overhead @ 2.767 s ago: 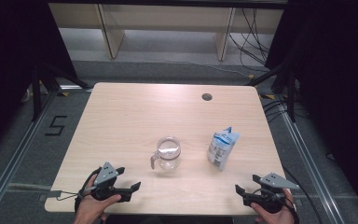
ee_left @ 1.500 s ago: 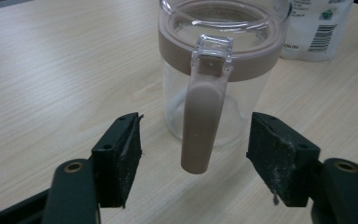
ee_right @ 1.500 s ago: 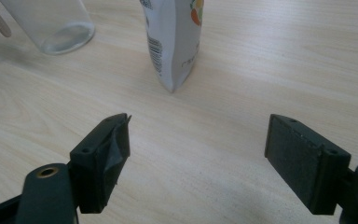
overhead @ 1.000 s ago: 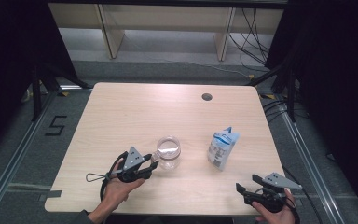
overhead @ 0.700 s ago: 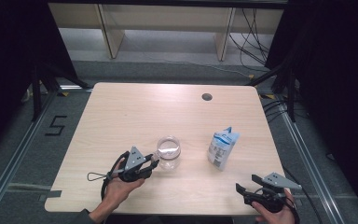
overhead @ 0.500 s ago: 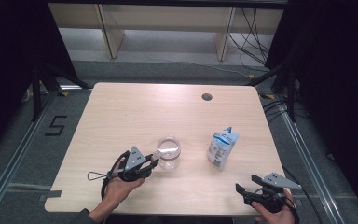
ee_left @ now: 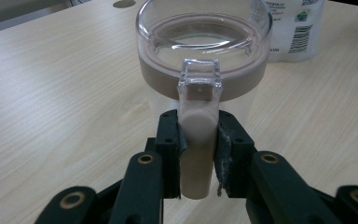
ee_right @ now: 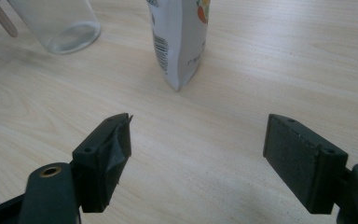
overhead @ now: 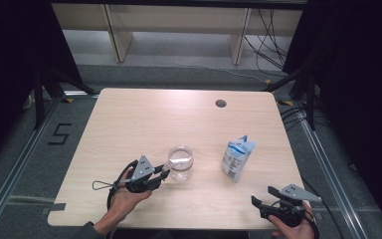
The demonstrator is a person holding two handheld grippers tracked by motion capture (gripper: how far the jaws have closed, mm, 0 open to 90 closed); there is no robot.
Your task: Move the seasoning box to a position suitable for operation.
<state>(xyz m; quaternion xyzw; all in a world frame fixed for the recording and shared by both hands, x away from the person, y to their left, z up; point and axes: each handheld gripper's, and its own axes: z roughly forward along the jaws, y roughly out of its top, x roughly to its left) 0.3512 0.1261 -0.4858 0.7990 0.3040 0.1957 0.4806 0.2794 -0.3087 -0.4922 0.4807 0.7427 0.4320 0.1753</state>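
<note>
Between the left claw [ee_left: 196,154] pads, jug handle [ee_left: 196,140], clamped

Left claw [overhead: 163,175] clamped, right claw [overhead: 262,195] agape

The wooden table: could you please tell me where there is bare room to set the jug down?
Free: the far half of the light wooden table, up to the round hole, and its left side. Crowded: the near middle, where clear plastic jug and white pouch stand.

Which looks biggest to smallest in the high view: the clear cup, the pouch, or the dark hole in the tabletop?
1. Pouch
2. Clear cup, close behind the pouch, so that order is unsure
3. Dark hole, plainly smallest
</note>
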